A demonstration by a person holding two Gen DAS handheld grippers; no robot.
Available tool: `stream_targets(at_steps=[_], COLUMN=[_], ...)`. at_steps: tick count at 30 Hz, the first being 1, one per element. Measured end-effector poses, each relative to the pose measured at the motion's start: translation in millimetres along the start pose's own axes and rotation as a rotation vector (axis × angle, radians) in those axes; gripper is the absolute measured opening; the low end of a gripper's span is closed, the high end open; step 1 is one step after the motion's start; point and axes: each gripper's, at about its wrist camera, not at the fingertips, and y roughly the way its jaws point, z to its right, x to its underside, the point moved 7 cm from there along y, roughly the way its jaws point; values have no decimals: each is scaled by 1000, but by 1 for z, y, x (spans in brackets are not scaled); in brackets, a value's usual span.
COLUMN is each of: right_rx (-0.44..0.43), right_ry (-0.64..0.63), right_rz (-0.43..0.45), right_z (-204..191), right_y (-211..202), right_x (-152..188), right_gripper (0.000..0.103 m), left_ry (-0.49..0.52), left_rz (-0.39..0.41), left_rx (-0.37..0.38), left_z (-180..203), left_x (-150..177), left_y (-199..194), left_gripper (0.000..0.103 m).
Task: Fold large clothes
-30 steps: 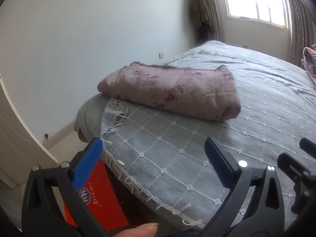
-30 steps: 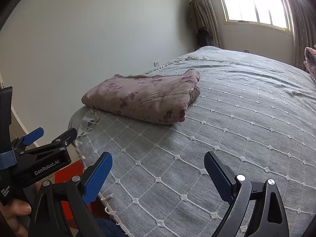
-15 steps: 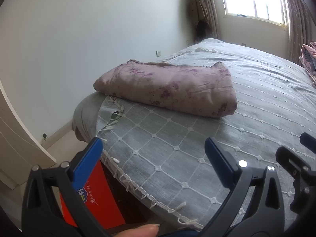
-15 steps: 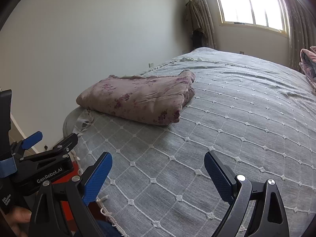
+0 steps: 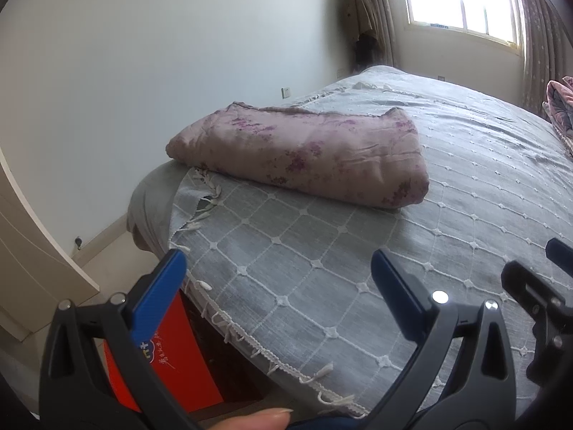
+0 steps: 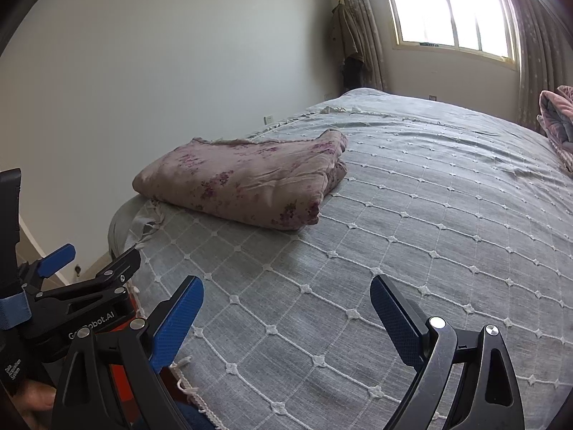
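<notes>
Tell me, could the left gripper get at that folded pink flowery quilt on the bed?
Probably yes. The left gripper is open and the grey bedspread between it and the folded quilt lies bare, though a gap remains.

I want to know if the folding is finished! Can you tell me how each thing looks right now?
Pink floral blanket: folded into a thick bundle, lying on the bed near its corner.
Grey bedspread: spread flat over the bed, fringe hanging at the edge.
Left gripper: open, holding nothing.
Right gripper: open, holding nothing.
Curtains: drawn aside from the bright window.
</notes>
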Motion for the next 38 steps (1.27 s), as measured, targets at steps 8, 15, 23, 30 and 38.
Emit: stream_targets(at_steps=[8, 15, 23, 30, 38], right_rx=[5, 6, 4, 3, -2], right_ry=[-10, -7, -11, -6, -12], right_rz=[-1, -2, -3, -5, -11], right_z=[-2, -2, -2, -1, -1], right_y=[1, 1, 2, 3, 5], right_x=[0, 0, 0, 0, 0], right_gripper=[95, 95, 96, 95, 95], left_ry=[-2, 7, 8, 4, 5], left_rz=[-6, -7, -2, -3, -11], left_rx=[5, 3, 1, -3, -3], left_z=[2, 5, 6, 5, 6], left_x=[2, 3, 3, 3, 4], left_y=[1, 2, 0, -1, 0], left_gripper=[102, 102, 102, 102, 102])
